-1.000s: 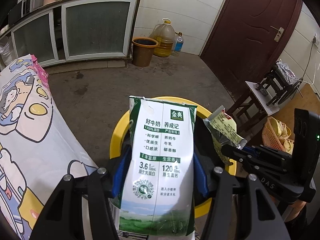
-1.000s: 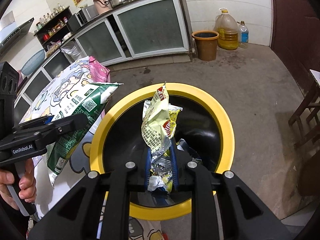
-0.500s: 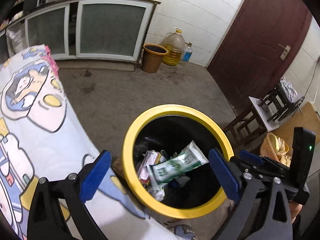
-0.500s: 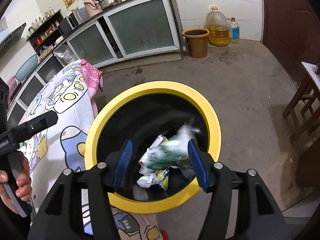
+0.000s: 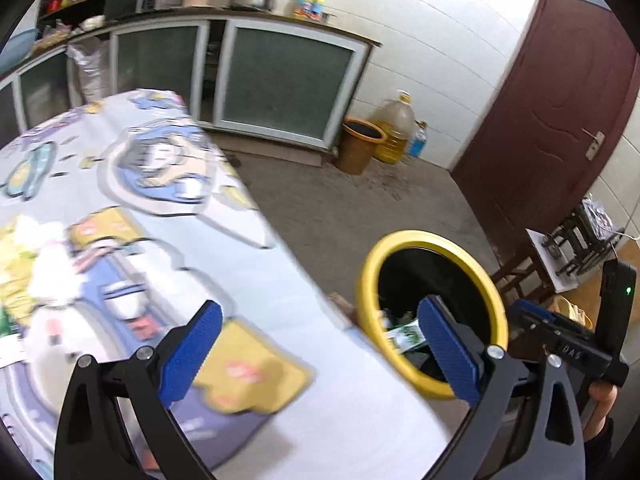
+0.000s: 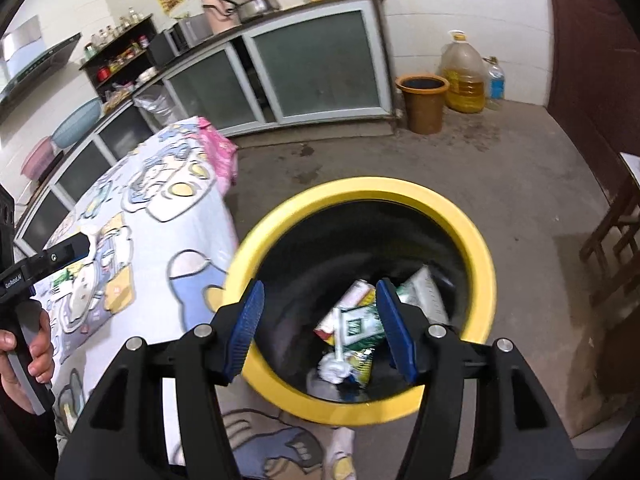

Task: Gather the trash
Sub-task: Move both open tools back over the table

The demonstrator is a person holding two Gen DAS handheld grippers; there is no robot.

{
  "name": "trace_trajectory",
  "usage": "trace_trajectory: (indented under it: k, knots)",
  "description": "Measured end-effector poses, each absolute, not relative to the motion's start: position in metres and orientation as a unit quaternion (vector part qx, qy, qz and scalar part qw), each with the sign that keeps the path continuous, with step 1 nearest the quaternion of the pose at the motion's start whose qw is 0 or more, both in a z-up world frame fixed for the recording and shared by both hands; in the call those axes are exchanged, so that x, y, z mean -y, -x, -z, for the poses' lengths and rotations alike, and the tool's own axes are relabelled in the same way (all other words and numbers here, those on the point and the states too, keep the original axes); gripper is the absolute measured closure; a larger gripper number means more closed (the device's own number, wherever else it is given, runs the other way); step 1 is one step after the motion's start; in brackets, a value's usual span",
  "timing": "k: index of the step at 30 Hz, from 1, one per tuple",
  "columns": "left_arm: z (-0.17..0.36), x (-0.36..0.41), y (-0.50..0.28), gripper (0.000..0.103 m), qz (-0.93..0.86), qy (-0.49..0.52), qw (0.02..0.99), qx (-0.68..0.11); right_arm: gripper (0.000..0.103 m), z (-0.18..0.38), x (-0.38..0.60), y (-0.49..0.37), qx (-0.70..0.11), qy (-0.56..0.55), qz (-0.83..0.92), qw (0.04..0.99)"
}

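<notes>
Green-and-white wrappers (image 6: 362, 322) lie at the bottom of my yellow-rimmed bin (image 6: 476, 240), below my right tongs (image 6: 320, 326), which hang over its near rim, parted and empty. My left tongs (image 5: 316, 354) gape wide, empty, above the cartoon-print counter (image 5: 160, 208) just beside the bin.

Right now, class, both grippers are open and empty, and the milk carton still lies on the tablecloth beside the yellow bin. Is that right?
One thing is wrong: the milk carton is not on the tablecloth. It lies inside the yellow bin among other wrappers, as the right wrist view shows. The left gripper and right gripper are indeed open and empty.
</notes>
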State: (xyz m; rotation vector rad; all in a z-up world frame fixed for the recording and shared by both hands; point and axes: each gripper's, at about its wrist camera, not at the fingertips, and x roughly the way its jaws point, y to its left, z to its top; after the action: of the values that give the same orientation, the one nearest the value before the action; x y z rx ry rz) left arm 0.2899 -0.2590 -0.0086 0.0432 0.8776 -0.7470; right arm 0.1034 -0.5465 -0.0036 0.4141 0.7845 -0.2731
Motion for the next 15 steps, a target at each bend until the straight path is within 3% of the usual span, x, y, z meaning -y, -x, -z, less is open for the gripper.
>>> trace_trajectory:
  k: [15]
  knots:
    - [-0.002, 0.045, -0.313, 0.008, 0.231, -0.044, 0.885, -0.402, 0.045, -0.022, 0.414, -0.205, -0.390, -0.112, -0.005, 0.914]
